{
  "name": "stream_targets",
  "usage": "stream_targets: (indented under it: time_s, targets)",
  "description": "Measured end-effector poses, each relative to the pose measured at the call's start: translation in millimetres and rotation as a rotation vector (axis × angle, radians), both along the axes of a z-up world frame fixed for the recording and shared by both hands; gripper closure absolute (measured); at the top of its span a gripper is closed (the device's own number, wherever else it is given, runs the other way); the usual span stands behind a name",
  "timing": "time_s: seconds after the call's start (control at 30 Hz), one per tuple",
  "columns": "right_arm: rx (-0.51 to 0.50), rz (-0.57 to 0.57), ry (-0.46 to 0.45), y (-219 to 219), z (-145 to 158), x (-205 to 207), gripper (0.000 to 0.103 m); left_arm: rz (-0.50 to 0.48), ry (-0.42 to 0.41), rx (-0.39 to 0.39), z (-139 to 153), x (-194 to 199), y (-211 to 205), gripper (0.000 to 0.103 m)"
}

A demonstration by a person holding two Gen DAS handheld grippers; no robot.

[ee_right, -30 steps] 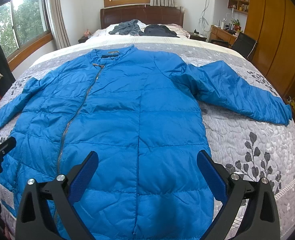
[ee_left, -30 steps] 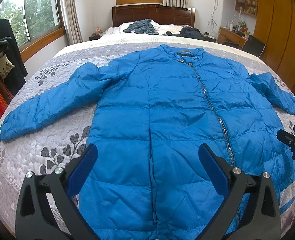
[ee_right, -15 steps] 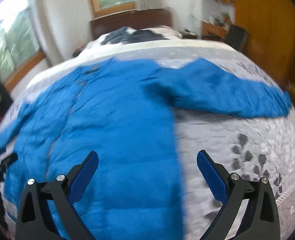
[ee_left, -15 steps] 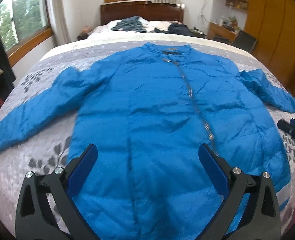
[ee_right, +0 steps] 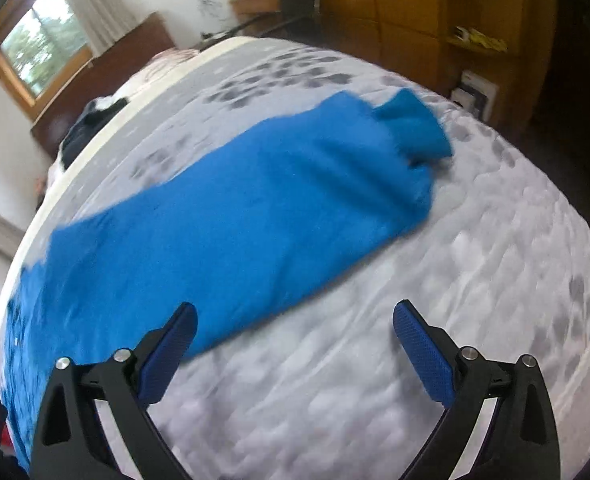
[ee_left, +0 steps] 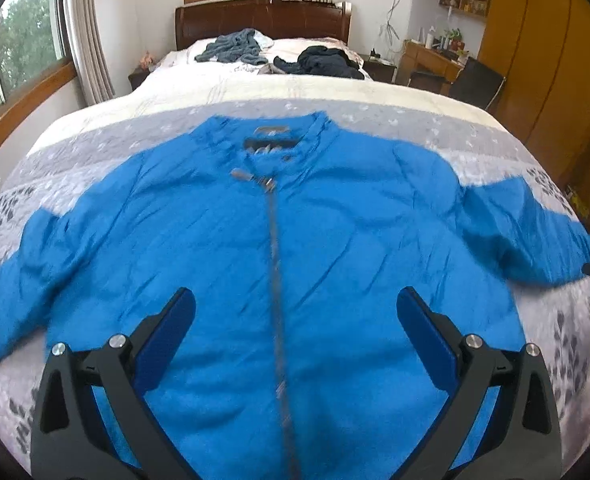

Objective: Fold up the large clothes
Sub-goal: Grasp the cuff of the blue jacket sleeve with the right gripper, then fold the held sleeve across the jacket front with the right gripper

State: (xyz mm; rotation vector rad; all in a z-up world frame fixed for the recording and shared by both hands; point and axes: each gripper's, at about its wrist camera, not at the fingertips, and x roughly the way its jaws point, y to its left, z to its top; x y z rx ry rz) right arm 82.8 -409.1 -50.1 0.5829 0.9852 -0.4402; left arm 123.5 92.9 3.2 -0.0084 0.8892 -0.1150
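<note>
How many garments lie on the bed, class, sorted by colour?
Blue: 1, the jacket
Grey: 1, the crumpled top
Dark: 1, the crumpled garment
Total: 3 on the bed

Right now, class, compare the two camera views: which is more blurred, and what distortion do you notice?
Right wrist view: heavy motion blur smears the jacket sleeve and quilt, and the frame is tilted. Left wrist view: milder blur on the blue jacket; fisheye bulges the bed, dark corners.
</note>
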Motion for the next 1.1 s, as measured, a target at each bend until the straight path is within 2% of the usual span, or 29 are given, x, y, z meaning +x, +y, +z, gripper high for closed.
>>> stream_targets:
  time_s: [0.17, 0.23, 0.3, 0.33, 0.37, 0.47, 0.5, 0.6, 0.73, 0.83, 0.93, 1.1]
  targets:
    - [0.063, -0.042, -0.021, -36, -14, 15, 0.008, 0.009, -0.003, -0.016, -9, 17, -17, 0.003]
    - [0.038, -0.061, -0.019, -43, -13, 20, 0.018, 0.009, 0.022, -0.029, -17, 21, -20, 0.003]
    - [0.008, -0.090, -0.005, -46, -11, 24, 0.043, 0.009, 0.038, -0.028, -24, 24, -20, 0.003]
    - [0.005, -0.090, -0.011, -48, -10, 26, 0.051, 0.010, 0.043, -0.028, -26, 24, -20, 0.003]
    - [0.019, -0.088, -0.022, -48, -9, 27, 0.068, 0.012, 0.047, -0.026, -28, 23, -19, 0.003]
    - [0.072, -0.078, -0.067, -53, -1, 23, 0.091, 0.016, 0.052, -0.032, -28, 23, -14, 0.003]
    - [0.065, -0.064, -0.085, -51, 5, 21, 0.094, 0.018, 0.048, -0.033, -27, 22, -11, 0.003]
    - [0.047, -0.058, -0.117, -49, 16, 14, 0.095, 0.015, 0.030, -0.030, -20, 17, -3, 0.003]
    - [0.046, -0.089, -0.027, -51, -1, 17, 0.096, 0.012, 0.030, -0.021, -17, 12, 12, 0.003]
    - [0.022, -0.106, -0.041, -45, 5, 17, 0.097, 0.022, 0.043, -0.032, -18, 9, 28, 0.003]
    - [-0.064, -0.074, -0.089, -18, 38, 20, 0.098, 0.041, 0.041, -0.044, -16, 7, 46, 0.003]
    - [-0.127, 0.082, -0.214, 56, 99, 36, 0.099, 0.078, 0.016, -0.073, -10, 5, 70, 0.003]
